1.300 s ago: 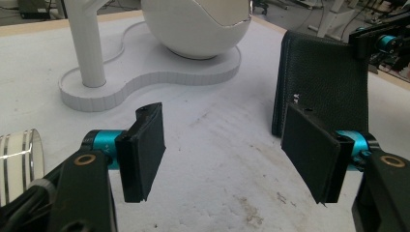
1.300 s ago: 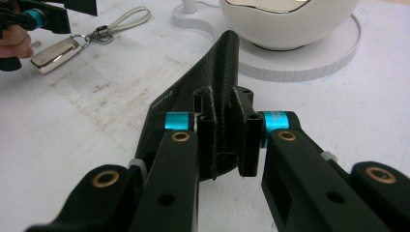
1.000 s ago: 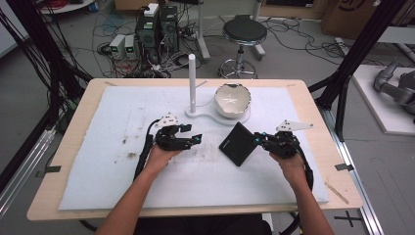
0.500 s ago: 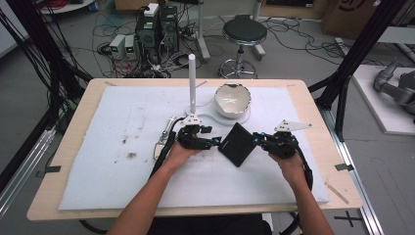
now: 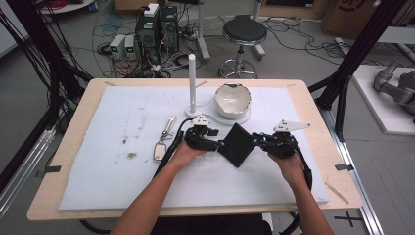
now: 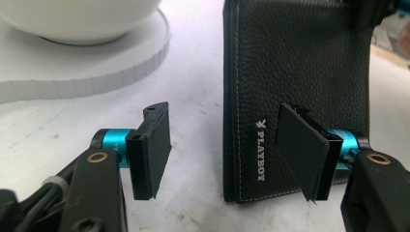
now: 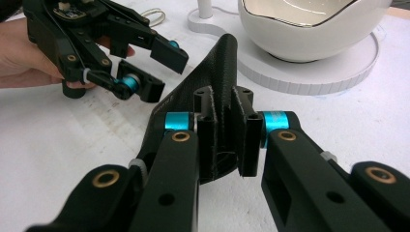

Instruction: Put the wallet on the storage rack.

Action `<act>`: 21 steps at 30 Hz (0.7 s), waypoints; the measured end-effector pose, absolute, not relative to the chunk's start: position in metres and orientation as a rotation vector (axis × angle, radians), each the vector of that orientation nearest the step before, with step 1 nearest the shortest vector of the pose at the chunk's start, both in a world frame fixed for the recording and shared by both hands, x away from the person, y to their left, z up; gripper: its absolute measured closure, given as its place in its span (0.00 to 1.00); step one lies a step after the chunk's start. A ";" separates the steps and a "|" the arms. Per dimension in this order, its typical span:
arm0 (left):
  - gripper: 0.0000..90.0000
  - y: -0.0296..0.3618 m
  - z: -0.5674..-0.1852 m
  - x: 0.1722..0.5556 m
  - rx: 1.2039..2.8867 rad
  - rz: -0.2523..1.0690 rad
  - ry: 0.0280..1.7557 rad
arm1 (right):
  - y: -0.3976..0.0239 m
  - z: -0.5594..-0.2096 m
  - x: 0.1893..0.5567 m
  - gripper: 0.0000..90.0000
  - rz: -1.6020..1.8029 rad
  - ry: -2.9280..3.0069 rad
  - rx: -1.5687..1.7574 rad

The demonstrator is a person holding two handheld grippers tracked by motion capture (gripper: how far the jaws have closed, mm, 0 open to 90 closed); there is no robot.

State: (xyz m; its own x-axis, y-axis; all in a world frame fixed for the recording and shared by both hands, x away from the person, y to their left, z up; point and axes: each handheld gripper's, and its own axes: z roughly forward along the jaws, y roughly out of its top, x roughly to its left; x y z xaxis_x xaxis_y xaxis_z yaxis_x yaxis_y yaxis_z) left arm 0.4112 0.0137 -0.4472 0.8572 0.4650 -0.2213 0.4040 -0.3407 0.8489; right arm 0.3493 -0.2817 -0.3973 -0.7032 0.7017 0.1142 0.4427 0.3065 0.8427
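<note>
Black leather wallet [image 5: 237,144] — folded shut, lifted at one end — above the white mat [image 5: 98,166].

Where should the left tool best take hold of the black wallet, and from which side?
Probably the free edge of the wallet facing the left tool, approached from the wallet's left: the right tool already clamps the opposite edge, holding it lifted and tilted.

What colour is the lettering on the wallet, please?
White, on the black grained leather of the wallet; it shows best in the left gripper view.
</note>
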 end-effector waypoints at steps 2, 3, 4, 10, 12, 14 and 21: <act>0.43 0.012 -0.447 0.412 1.995 0.061 0.630 | -0.281 -0.397 0.349 0.92 1.352 2.303 1.035; 0.43 0.011 -0.447 0.413 2.007 0.058 0.625 | -0.281 -0.397 0.349 0.92 1.350 2.306 1.031; 0.43 0.010 -0.448 0.413 2.006 0.048 0.627 | -0.281 -0.397 0.349 0.92 1.348 2.305 1.030; 0.51 0.010 -0.448 0.413 2.014 0.030 0.595 | -0.281 -0.397 0.350 0.92 1.349 2.309 1.032; 0.55 0.009 -0.448 0.413 2.014 0.024 0.581 | -0.281 -0.397 0.350 0.92 1.349 2.310 1.032; 0.61 0.009 -0.448 0.412 2.015 0.018 0.570 | -0.281 -0.397 0.350 0.92 1.350 2.310 1.029; 0.69 0.009 -0.448 0.412 2.014 0.002 0.560 | -0.281 -0.398 0.350 0.92 1.349 2.313 1.028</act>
